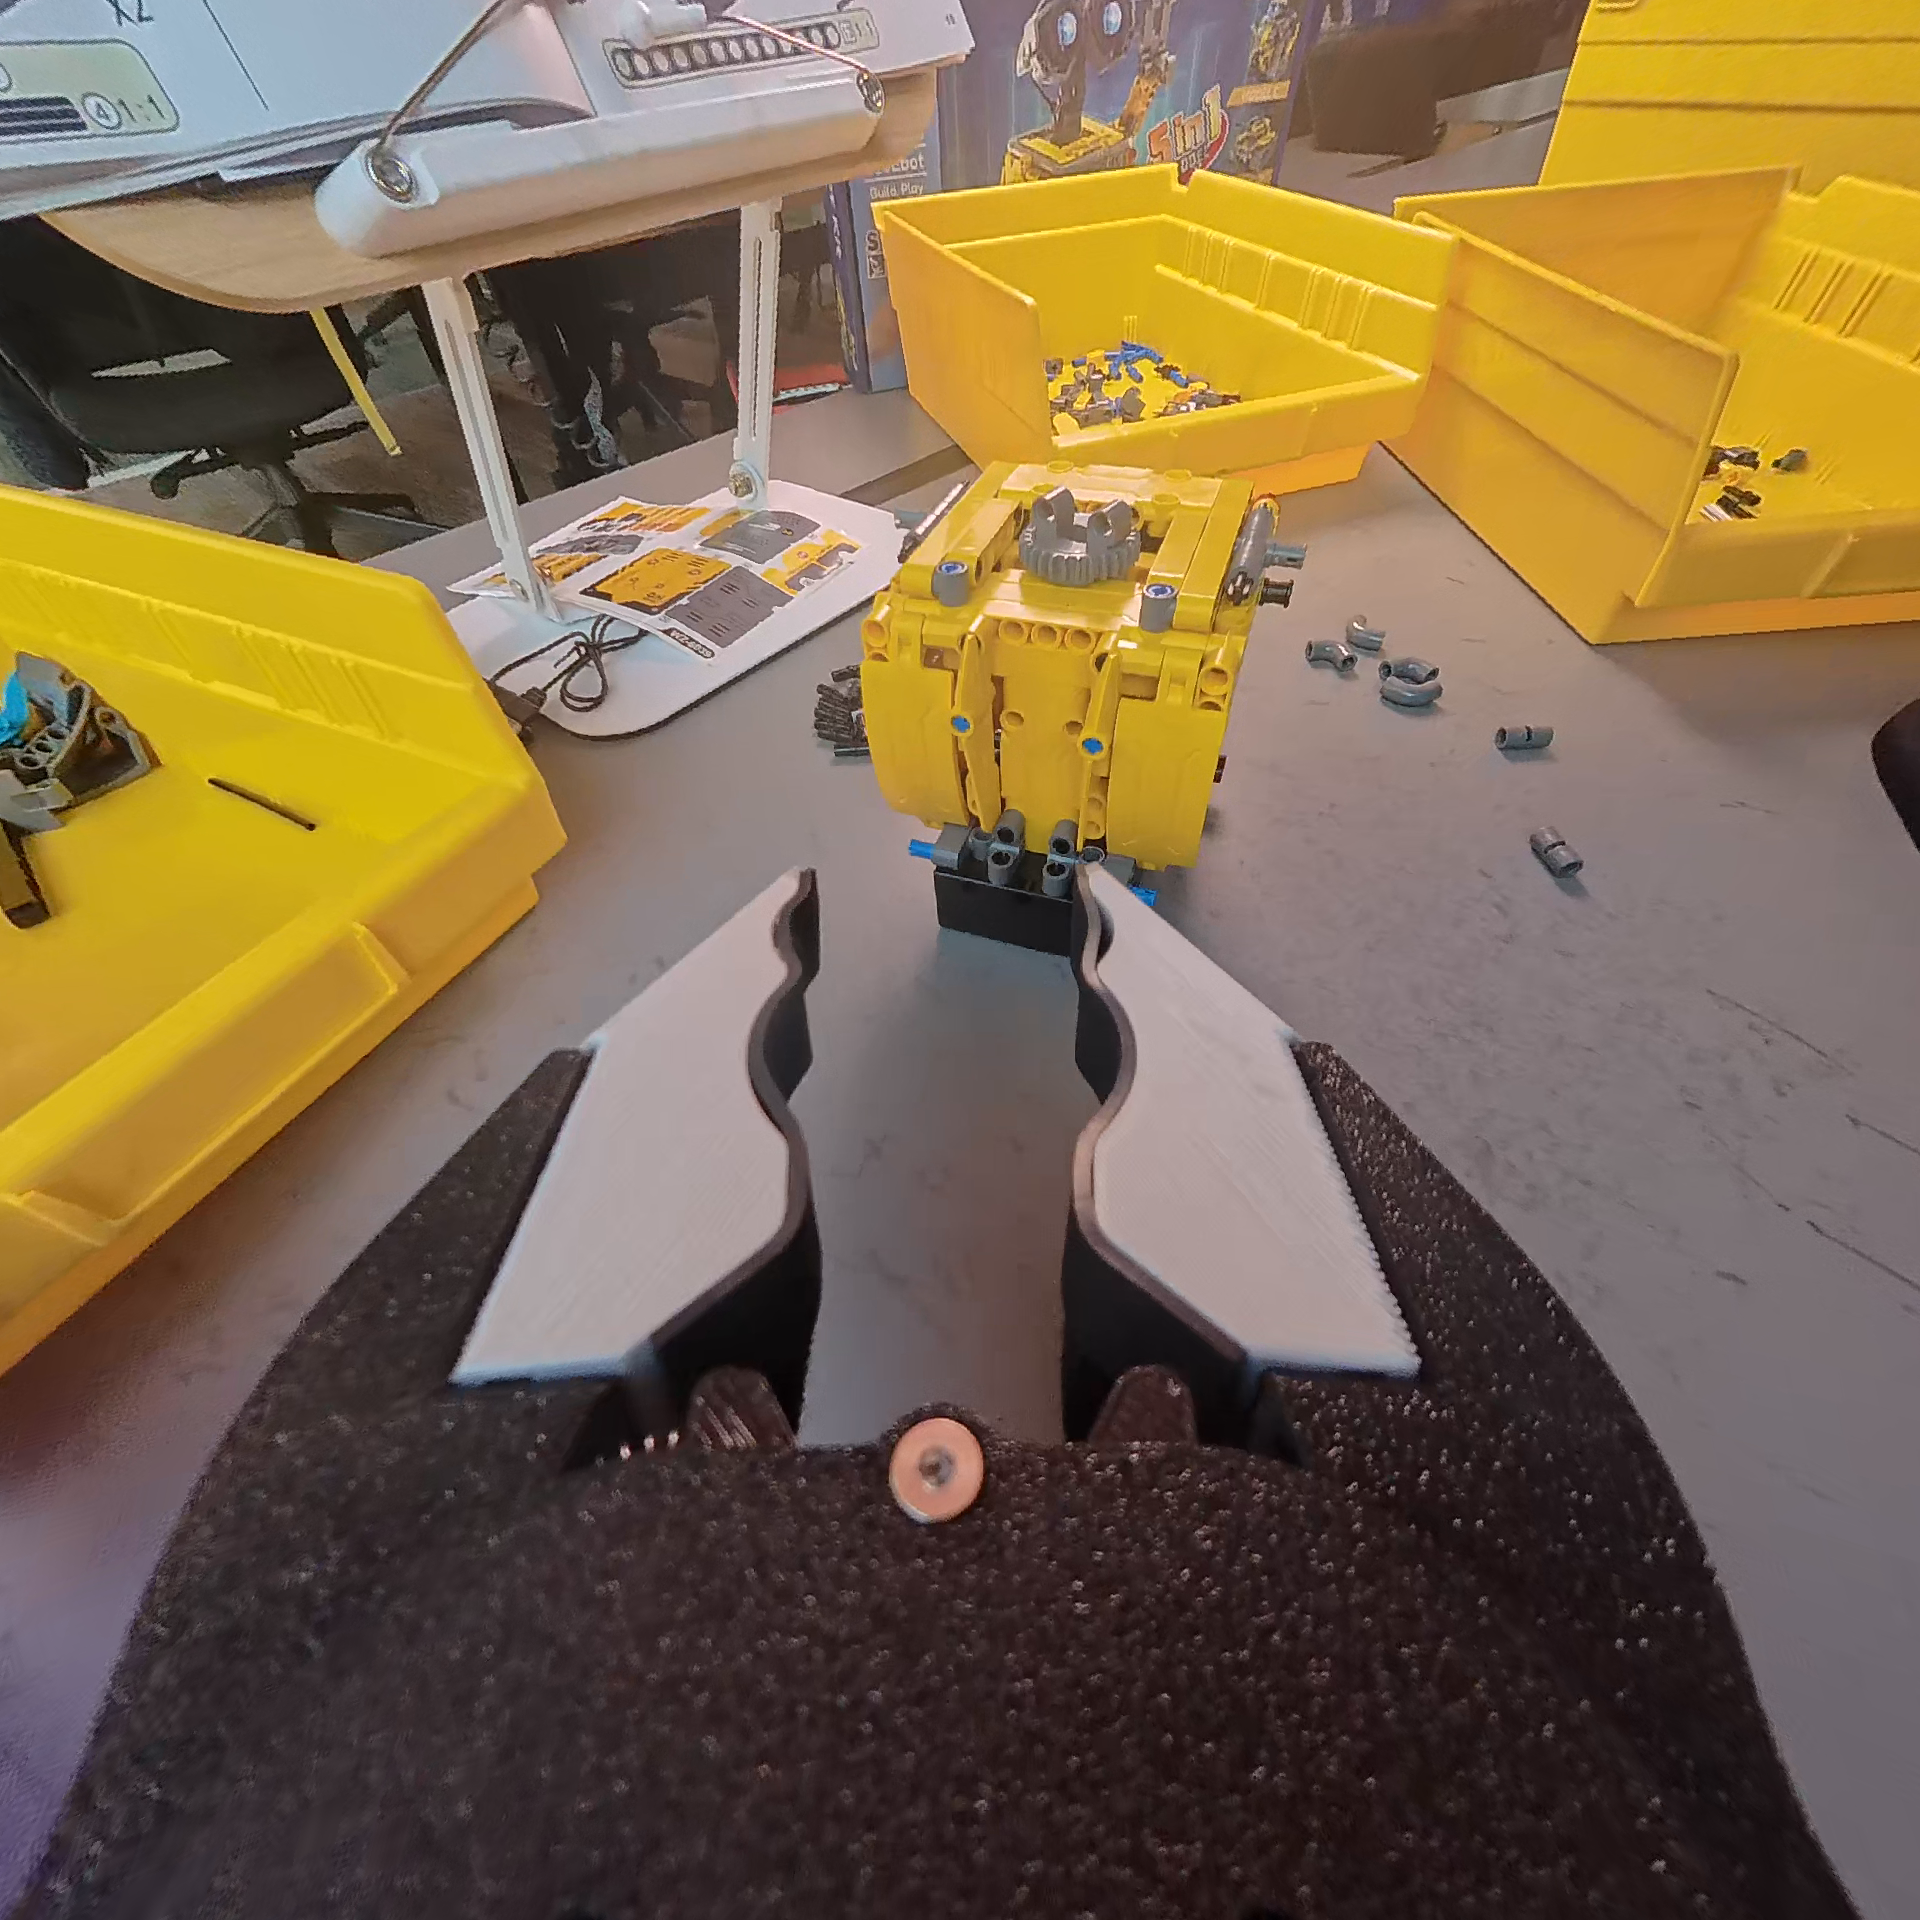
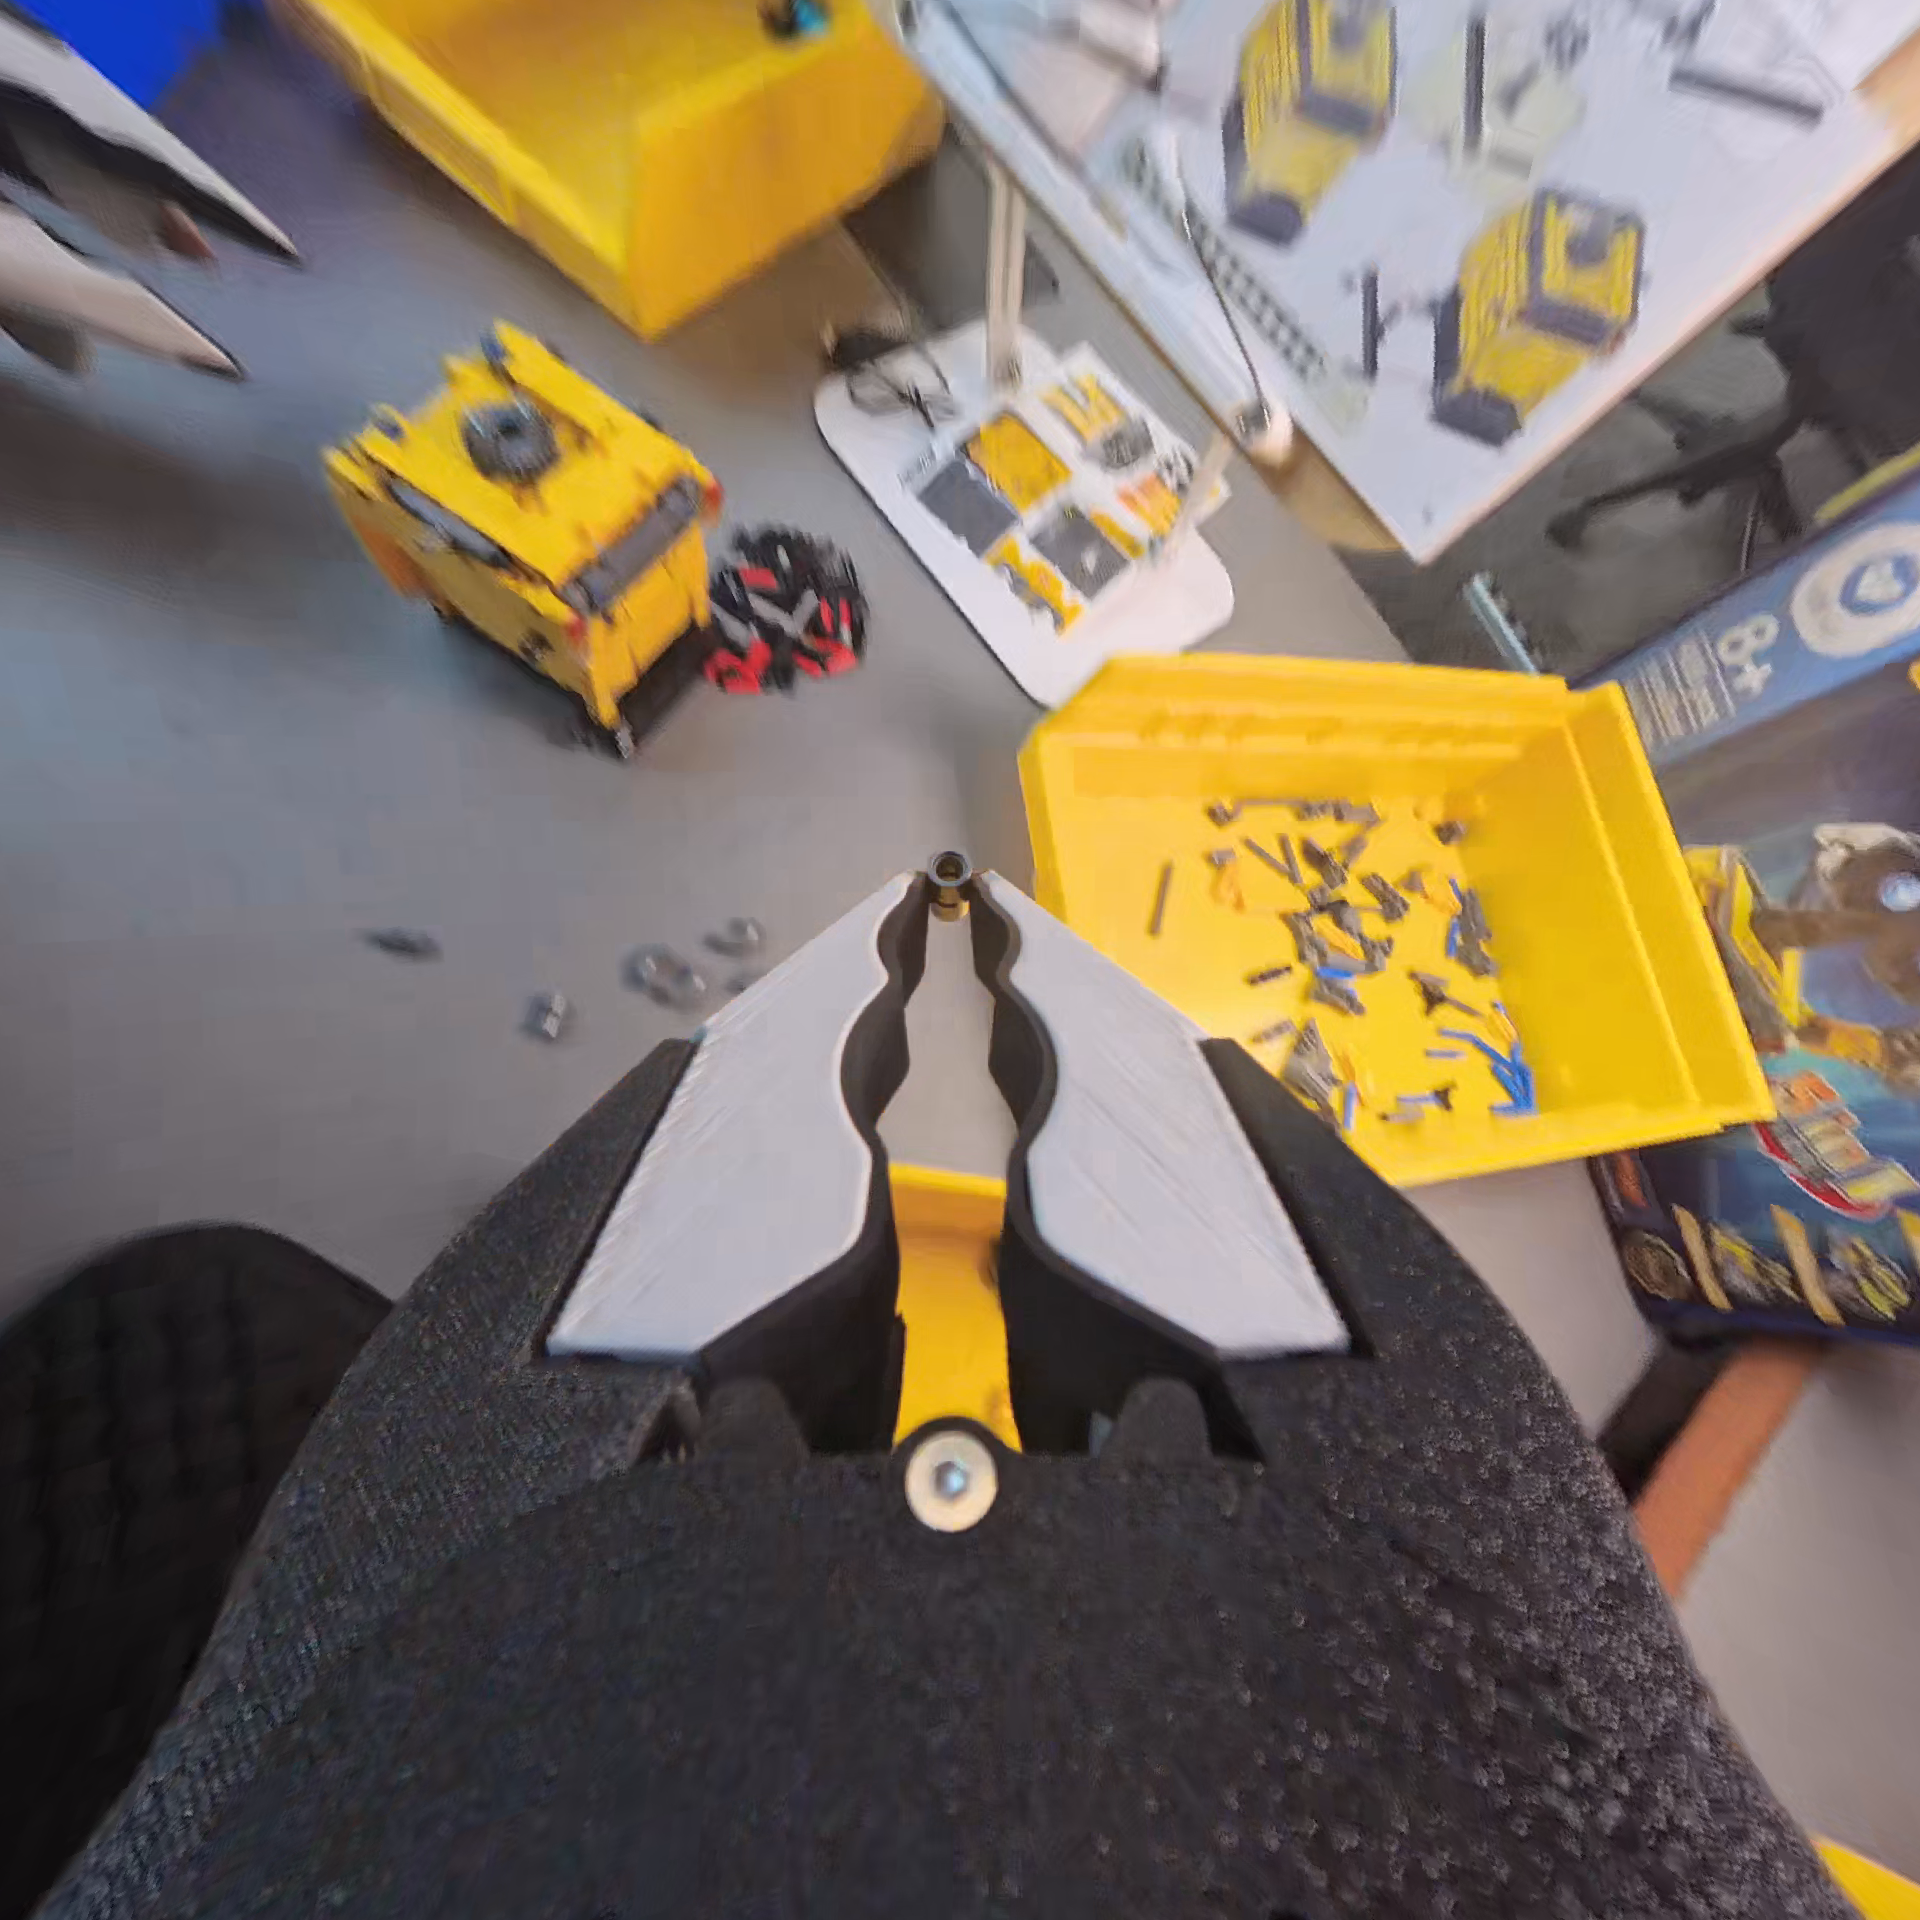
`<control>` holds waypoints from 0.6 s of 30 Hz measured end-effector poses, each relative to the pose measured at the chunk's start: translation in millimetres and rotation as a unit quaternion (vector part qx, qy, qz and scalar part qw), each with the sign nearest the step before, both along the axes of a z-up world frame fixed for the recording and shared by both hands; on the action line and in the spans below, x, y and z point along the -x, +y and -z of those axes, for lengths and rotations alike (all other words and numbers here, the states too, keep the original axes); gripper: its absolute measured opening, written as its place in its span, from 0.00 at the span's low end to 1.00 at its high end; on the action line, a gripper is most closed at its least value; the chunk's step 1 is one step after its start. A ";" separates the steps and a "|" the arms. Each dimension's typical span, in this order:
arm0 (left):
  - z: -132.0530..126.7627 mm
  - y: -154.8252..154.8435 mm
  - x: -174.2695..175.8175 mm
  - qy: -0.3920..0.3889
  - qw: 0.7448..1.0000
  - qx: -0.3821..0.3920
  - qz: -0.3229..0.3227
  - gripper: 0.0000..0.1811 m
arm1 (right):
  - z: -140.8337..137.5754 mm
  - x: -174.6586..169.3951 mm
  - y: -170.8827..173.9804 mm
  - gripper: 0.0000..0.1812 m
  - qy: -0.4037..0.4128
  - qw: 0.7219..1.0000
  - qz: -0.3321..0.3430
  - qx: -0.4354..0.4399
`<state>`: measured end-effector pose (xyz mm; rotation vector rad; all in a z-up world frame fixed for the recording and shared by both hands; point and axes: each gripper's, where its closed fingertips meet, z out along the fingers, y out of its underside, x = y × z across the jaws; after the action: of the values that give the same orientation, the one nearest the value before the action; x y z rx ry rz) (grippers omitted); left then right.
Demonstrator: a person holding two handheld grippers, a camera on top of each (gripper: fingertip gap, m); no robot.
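right gripper (image 2: 948, 883) pinches a small dark pin (image 2: 947, 875) at its tips, light, slippery; left gripper (image 1: 948, 894) gapes empty beside the yellow brick-built model (image 1: 1049, 686).

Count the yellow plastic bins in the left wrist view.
3: one yellow plastic bin at the left edge, one behind the yellow brick model at, one at the right. Yellow plastic at the top right may be another.

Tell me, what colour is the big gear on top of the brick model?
Grey. The gear sits on the yellow brick model, clearest in the left wrist view.
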<state>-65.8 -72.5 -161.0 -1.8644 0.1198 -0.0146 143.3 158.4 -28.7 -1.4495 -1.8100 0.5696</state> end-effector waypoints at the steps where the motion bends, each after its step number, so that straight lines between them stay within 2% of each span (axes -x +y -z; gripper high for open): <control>1: -1.3 -0.4 0.2 0.000 1.000 -0.002 0.000 0.26 | -1.8 9.3 -22.5 0.04 0.036 0.999 -0.007 0.012; 4: -3.5 -0.9 0.0 0.001 1.000 -0.006 0.000 0.26 | 33.0 23.7 -88.8 0.04 0.065 0.996 -0.032 0.045; 6: -2.8 -0.5 -0.6 0.000 1.000 -0.005 0.002 0.26 | 69.4 30.2 -129.3 0.04 0.059 0.992 -0.036 0.104; 8: -1.9 0.1 -1.9 -0.001 1.000 -0.003 0.004 0.26 | 112.6 33.9 -155.2 0.04 0.029 0.990 -0.030 0.136; 10: -1.5 0.4 -3.5 -0.001 1.000 -0.002 0.006 0.26 | 150.2 36.6 -160.1 0.04 -0.002 0.995 -0.011 0.102; 12: -1.6 0.5 -4.4 0.001 1.000 -0.002 0.007 0.26 | 172.2 41.6 -163.6 0.04 -0.020 0.996 0.005 0.088; 18: -1.1 0.5 -3.8 0.003 1.000 -0.001 0.005 0.26 | 201.5 61.8 -164.0 0.04 -0.063 0.996 0.019 0.061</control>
<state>-62.0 -72.0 -159.9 -1.8616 0.1337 -0.0169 81.5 -5.5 -230.2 -1.6308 -1.8675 0.5897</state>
